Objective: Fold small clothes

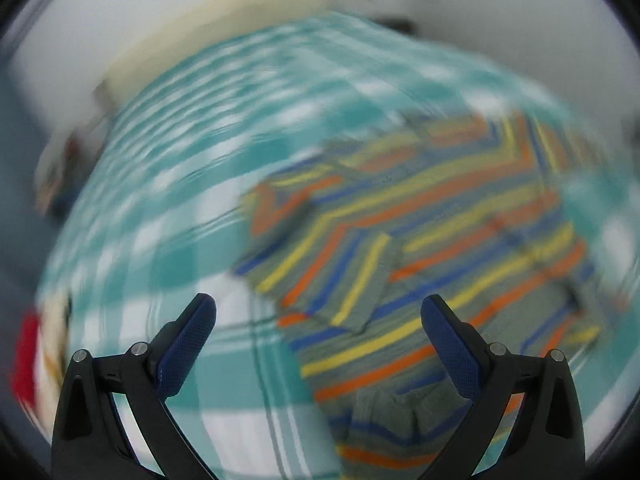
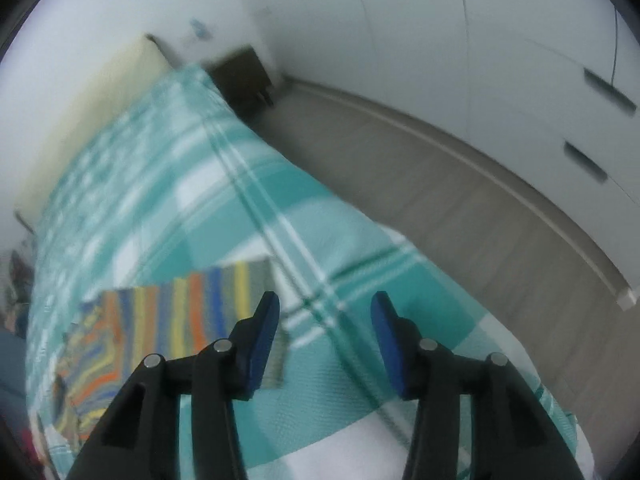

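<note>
Lower centre of the left view: left gripper (image 1: 318, 316) fingers wide, empty, over striped shirt (image 1: 420, 240) on the bed (image 1: 180, 240). Right gripper (image 2: 325, 312) fingers were likewise wide, empty. Advisable: pinch single hem layer.

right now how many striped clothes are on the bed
1: a striped shirt lying on the checked blanket, ahead of the open left gripper. More may lie outside the blurred views.

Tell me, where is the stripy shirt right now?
The stripy shirt lies spread on the teal checked blanket, right of centre in the left wrist view. In the right wrist view it sits low on the left, beside the right gripper.
</note>
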Demonstrator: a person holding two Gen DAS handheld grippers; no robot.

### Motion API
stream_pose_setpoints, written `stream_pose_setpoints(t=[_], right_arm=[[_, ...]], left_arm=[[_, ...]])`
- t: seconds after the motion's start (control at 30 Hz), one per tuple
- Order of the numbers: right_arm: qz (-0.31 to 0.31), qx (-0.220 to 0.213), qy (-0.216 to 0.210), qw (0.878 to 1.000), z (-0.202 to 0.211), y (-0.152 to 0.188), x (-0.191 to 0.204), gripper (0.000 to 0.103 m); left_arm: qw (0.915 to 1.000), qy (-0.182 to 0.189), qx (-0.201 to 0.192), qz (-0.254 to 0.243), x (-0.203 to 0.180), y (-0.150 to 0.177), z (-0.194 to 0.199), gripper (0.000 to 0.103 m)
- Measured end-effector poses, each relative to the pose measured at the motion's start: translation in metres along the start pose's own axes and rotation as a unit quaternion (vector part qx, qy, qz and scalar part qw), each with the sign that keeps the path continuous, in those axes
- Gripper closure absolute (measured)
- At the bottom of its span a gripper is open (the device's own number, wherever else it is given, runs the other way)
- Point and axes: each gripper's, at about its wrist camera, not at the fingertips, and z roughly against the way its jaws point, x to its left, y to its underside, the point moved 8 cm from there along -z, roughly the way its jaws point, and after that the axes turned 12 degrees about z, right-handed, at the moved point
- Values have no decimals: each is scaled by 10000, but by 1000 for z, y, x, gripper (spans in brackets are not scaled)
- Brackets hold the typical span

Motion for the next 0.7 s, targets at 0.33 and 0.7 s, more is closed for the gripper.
stream_pose_setpoints(t=[0.33,0.7], right_arm=[[637,6,-874,9941,15,31,76,46],[984,-214,-855,9912,18,28,96,46]], left_arm=[[9928,12,780,-912,-24,22,-100,46],[9573,440,126,2855,129,1,-40,100]])
